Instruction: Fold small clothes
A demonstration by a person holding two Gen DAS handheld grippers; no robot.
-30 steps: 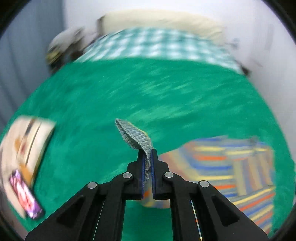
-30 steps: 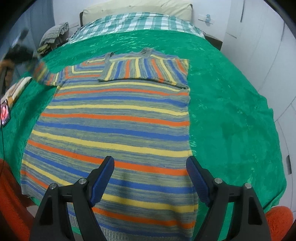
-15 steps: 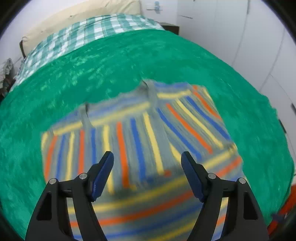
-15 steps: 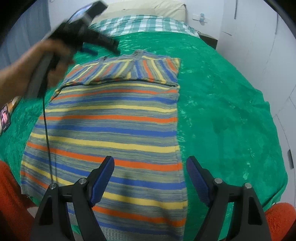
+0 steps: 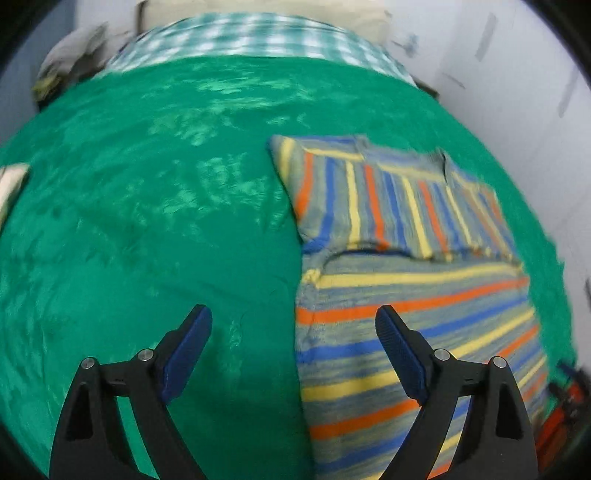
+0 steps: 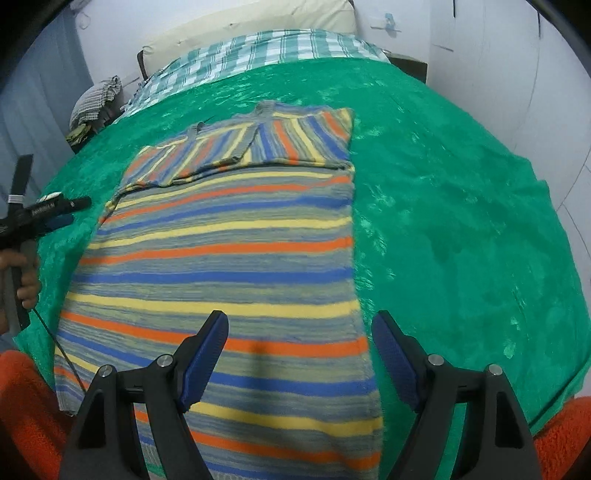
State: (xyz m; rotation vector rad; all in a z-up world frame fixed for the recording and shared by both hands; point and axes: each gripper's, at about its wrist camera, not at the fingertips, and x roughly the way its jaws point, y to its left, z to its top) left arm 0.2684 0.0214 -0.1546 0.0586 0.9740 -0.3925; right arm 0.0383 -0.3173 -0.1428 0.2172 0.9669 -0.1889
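A striped sweater (image 6: 240, 266) in grey, blue, orange and yellow lies flat on a green bedspread (image 6: 461, 221), both sleeves folded across its chest. My right gripper (image 6: 299, 354) is open and empty above the sweater's lower right part. My left gripper (image 5: 293, 347) is open and empty, over the sweater's (image 5: 406, 295) left edge and the green bedspread (image 5: 147, 221). The left gripper also shows in the right wrist view (image 6: 55, 212), held at the sweater's left side.
A checked sheet (image 6: 266, 48) and a cream pillow (image 6: 258, 18) lie at the head of the bed. A pile of clothes (image 6: 96, 103) sits at the far left. White walls stand to the right. Orange fabric (image 6: 22, 413) lies at the near edge.
My left gripper let go of the sleeve cuff, opened, and drew back left to the sweater's side. The left sleeve now lies folded across the chest. My right gripper stayed open.
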